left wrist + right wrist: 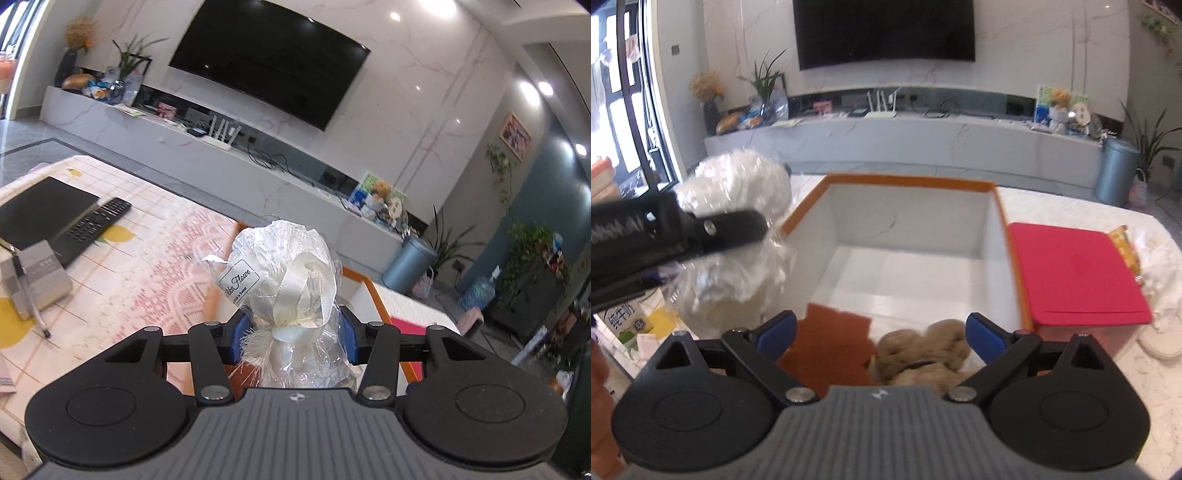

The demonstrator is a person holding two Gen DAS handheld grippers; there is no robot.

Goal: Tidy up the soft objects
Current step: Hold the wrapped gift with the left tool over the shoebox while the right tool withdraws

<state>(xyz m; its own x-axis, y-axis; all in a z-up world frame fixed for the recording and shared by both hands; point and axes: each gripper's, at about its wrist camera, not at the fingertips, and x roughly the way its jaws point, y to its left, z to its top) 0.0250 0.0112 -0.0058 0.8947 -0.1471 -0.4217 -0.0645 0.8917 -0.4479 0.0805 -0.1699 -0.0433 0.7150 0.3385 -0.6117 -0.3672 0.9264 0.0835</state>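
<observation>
On the living-room table stood an orange-rimmed white box (916,236); the left gripper (293,332) clamped a cellophane-wrapped white plush (284,266) for boxing, while the right gripper (882,332) gaped empty above a tan plush toy (923,350).

Cellophane-wrapped white plush (284,280) with cream ribbon, upright, tan plush toy (923,350) lying inside orange-rimmed white box (908,221)

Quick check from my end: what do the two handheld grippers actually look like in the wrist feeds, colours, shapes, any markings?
Both look alike. The left gripper and right gripper each have blue finger pads on black scissor-like link arms with silver pivot screws, two round black discs at the sides, and a grey ribbed body bearing a small white emblem. No cables or sleeves are visible.
</observation>
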